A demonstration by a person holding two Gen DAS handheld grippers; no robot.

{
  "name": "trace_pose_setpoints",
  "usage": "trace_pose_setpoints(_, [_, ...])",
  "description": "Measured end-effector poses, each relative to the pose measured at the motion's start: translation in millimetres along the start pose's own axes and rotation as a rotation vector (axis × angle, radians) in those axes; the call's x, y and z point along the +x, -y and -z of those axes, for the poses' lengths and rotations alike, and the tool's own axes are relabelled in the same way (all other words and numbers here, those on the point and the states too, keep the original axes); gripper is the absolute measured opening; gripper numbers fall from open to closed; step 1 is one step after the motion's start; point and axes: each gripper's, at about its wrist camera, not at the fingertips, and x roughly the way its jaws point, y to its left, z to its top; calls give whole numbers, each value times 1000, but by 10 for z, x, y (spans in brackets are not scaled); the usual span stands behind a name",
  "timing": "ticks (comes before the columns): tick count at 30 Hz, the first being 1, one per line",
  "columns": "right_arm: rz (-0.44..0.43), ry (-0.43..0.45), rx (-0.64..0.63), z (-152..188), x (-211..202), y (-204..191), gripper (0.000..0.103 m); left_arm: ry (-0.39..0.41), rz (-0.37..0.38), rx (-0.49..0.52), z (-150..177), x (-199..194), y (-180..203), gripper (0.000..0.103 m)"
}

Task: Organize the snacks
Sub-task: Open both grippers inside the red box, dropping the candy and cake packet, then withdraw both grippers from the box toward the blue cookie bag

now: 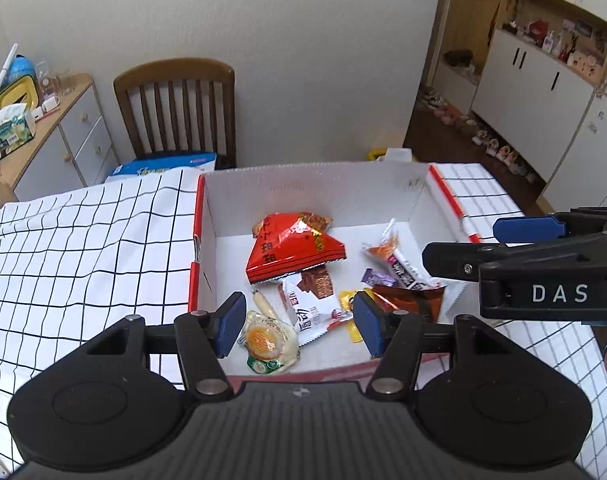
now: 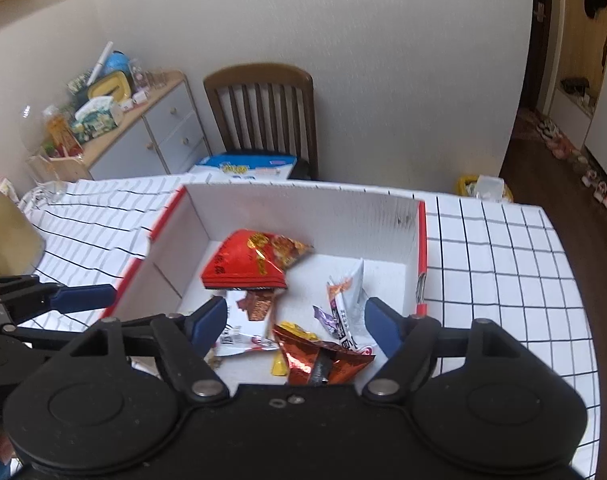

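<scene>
Currently, both grippers hover above a white cardboard box (image 1: pixel 417 200) with red outer edges, which sits on a table covered by a white cloth with a black grid (image 1: pixel 83 240). The left gripper (image 1: pixel 297 322) occupies the lower centre of the left wrist view; its blue-padded jaws stand wide apart and hold nothing. The right gripper (image 2: pixel 295 320) occupies the lower centre of the right wrist view, jaws likewise wide apart and empty; in the left wrist view it enters from the right edge, over the right wall of the box.

All visible snacks lie inside the box:
- A red triangular bag (image 1: pixel 293 252) lies near the middle of the floor, partly overlapping a white packet with a brown wafer print (image 1: pixel 313 304).
- A clear packet showing an egg (image 1: pixel 268 340) lies at the lower left, just beside the left gripper's left pad.
- A white and orange wrapper (image 1: pixel 391 258) leans toward the right wall, with a small purple wrapper (image 1: pixel 377 278) just beside it.
- A crumpled dark red foil bag (image 2: pixel 323 358) lies at the near edge, touching a small yellow packet (image 2: pixel 279 366).

A wooden chair (image 1: pixel 179 108) stands against the wall behind the table.
</scene>
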Motion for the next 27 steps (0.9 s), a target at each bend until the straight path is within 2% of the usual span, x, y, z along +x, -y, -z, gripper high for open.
trace_pose_setpoints(10, [-17,86,-22,51,-524,-209,88,93,27,4,111,-527,-28,59])
trace_pose_setpoints(12, [-19,101,-26,73,-639,-240,90,114,35,3,144,-633,-39,70])
trace_pose_setpoints(17, [-28,163,-31,178,-973,-314,100,159,56,30,246,-892,-50,72])
trace_pose_setpoints(19, [-42,186,-25,230,-1099,-318,102,177,60,39,303,-991,-43,73])
trace_pose_setpoints(21, [-49,204,-20,291,-1223,-322,102,192,67,44,356,-1072,-25,80])
trace_pose_setpoints(23, [-57,223,-18,365,-1338,-320,103,210,70,46,417,-1147,-17,82])
trace_pose_setpoints(27, [-48,264,-19,539,-1539,-317,103,218,79,47,522,-1234,-3,83])
